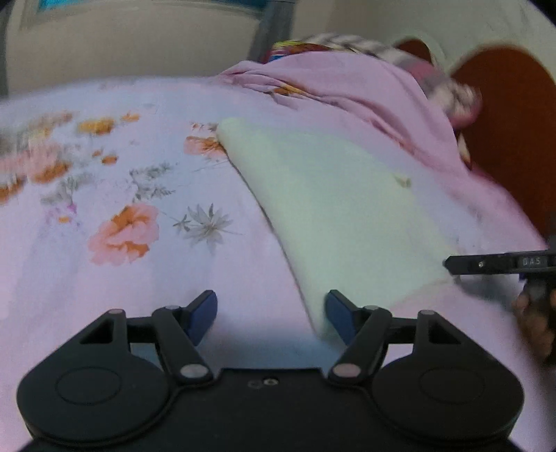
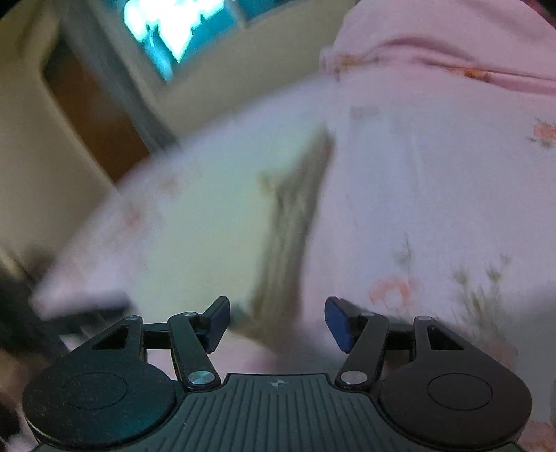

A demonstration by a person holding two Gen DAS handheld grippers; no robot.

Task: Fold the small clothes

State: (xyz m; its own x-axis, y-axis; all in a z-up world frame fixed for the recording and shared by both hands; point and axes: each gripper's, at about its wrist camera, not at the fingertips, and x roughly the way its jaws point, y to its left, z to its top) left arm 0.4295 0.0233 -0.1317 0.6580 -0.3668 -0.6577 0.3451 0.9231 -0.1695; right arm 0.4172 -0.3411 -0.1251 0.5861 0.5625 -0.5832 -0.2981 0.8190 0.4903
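A pale yellow-green small garment point(image 1: 340, 208) lies flat on a floral pink bedsheet point(image 1: 121, 208). My left gripper point(image 1: 271, 317) is open and empty, just over the garment's near corner. The tip of the right gripper point(image 1: 500, 264) shows at the right edge of the left wrist view, beside the garment. In the blurred right wrist view the garment point(image 2: 208, 226) lies ahead, with a darker folded edge point(image 2: 288, 243). My right gripper point(image 2: 277, 321) is open and empty above its near edge.
A heaped pink cloth point(image 1: 347, 90) and patterned clothes point(image 1: 347, 43) lie behind the garment. A brown headboard point(image 1: 510, 114) stands at the right. A window point(image 2: 173, 24) and a wall are beyond the bed.
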